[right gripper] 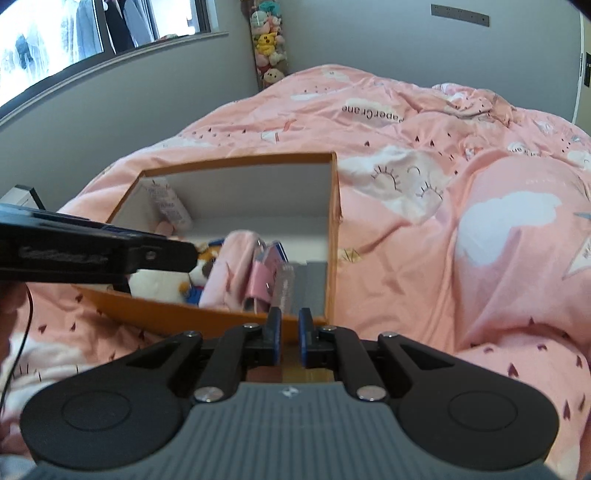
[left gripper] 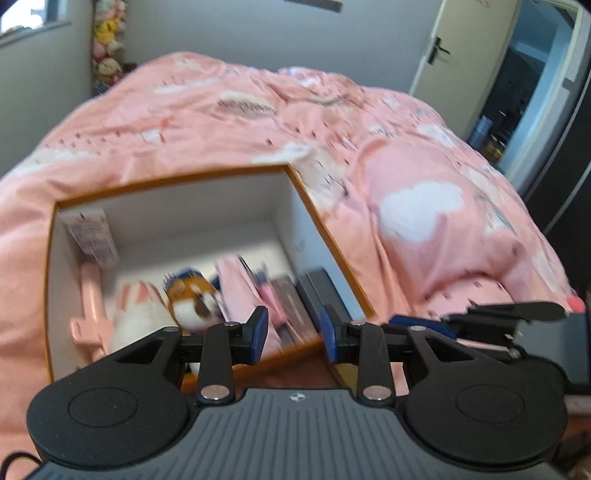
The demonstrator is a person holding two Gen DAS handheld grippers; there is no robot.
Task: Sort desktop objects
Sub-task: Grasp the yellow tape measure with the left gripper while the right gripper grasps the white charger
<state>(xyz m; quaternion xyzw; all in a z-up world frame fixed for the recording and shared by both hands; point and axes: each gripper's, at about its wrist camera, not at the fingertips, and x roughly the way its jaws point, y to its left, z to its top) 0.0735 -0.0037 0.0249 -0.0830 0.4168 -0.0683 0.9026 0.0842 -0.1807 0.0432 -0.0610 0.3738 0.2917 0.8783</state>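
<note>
An orange box with white inner walls sits on a pink duvet; it also shows in the right wrist view. Inside lie a white tube, a pink handled object, a white-and-orange plush toy, a pink pouch and a dark flat case. My left gripper is open and empty above the box's near edge. My right gripper is empty at the near rim, its jaws a narrow gap apart. The left gripper's body crosses the right wrist view.
The pink duvet covers the bed around the box. A stack of plush toys hangs in the far corner. A window is at the left, an open door at the right.
</note>
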